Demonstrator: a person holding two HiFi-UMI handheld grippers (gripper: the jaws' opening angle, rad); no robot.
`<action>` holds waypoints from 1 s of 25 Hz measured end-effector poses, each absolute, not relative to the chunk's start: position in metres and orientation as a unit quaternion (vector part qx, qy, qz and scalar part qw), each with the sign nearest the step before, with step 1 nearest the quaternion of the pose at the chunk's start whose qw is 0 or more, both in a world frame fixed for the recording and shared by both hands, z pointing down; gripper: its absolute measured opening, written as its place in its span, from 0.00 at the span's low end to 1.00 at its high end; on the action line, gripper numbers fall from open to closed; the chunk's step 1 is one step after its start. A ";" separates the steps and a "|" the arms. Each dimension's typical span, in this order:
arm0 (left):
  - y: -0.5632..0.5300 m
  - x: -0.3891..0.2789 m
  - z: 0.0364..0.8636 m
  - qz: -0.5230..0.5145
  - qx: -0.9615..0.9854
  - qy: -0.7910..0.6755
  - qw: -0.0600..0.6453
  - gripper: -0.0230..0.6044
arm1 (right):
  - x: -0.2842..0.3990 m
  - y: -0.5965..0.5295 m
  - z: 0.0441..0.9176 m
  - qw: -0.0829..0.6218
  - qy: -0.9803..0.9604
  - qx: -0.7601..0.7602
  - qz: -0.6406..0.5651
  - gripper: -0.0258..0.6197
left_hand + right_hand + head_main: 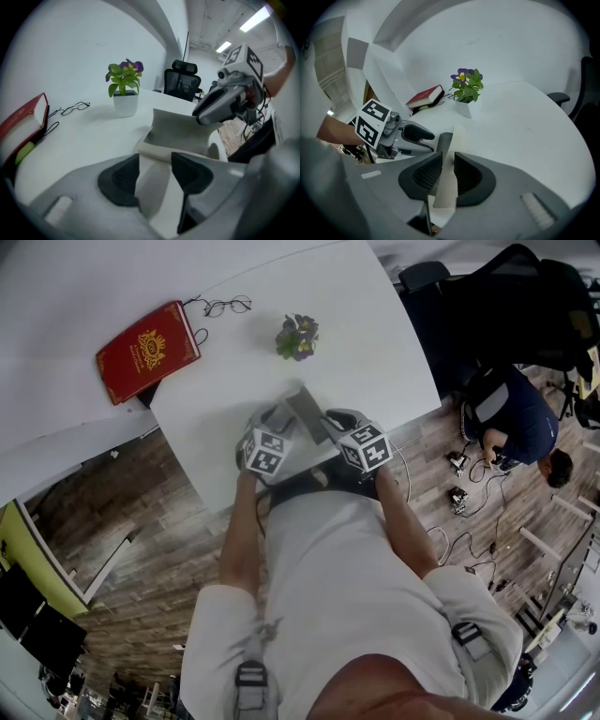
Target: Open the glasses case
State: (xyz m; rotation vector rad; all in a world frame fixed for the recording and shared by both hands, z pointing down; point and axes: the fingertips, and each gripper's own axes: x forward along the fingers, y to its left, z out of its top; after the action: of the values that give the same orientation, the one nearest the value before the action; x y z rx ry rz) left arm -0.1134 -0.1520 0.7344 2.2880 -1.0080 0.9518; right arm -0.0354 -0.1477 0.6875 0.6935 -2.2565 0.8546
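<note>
1. Both grippers' jaws are clenched on the glasses case (305, 416), on the near side of the potted plant (297, 336).
2. Its flap (180, 129) is best raised slowly by the right gripper (447, 171) while the case is pinned by the left gripper (152, 180).

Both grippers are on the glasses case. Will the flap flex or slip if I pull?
The glasses case probably bends at its creases: its panels look thin and flat, one standing up from the base. It seems light, so it may lift off the table. The right gripper pinches only a thin panel edge, so slipping is possible.
</note>
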 end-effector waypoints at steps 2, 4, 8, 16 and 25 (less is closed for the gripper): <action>-0.152 -0.114 0.734 0.347 0.832 -0.368 0.230 0.38 | -0.034 -0.148 0.688 0.310 -0.854 0.264 0.324 0.16; -0.153 -0.114 0.732 0.347 0.832 -0.368 0.229 0.38 | -0.033 -0.149 0.688 0.310 -0.853 0.266 0.325 0.16; -0.152 -0.114 0.733 0.347 0.831 -0.368 0.231 0.38 | -0.031 -0.150 0.687 0.310 -0.852 0.268 0.326 0.15; -0.152 -0.114 0.733 0.349 0.828 -0.370 0.234 0.38 | -0.026 -0.151 0.689 0.312 -0.849 0.276 0.326 0.14; -0.152 -0.114 0.730 0.352 0.827 -0.372 0.231 0.38 | -0.020 -0.154 0.690 0.312 -0.845 0.287 0.326 0.14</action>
State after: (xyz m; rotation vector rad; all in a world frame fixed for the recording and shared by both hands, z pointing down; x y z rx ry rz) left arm -0.1141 -0.1520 0.7300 2.2737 -1.0240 0.9670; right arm -0.0197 -0.1541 0.6901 0.7577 -2.2303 0.8604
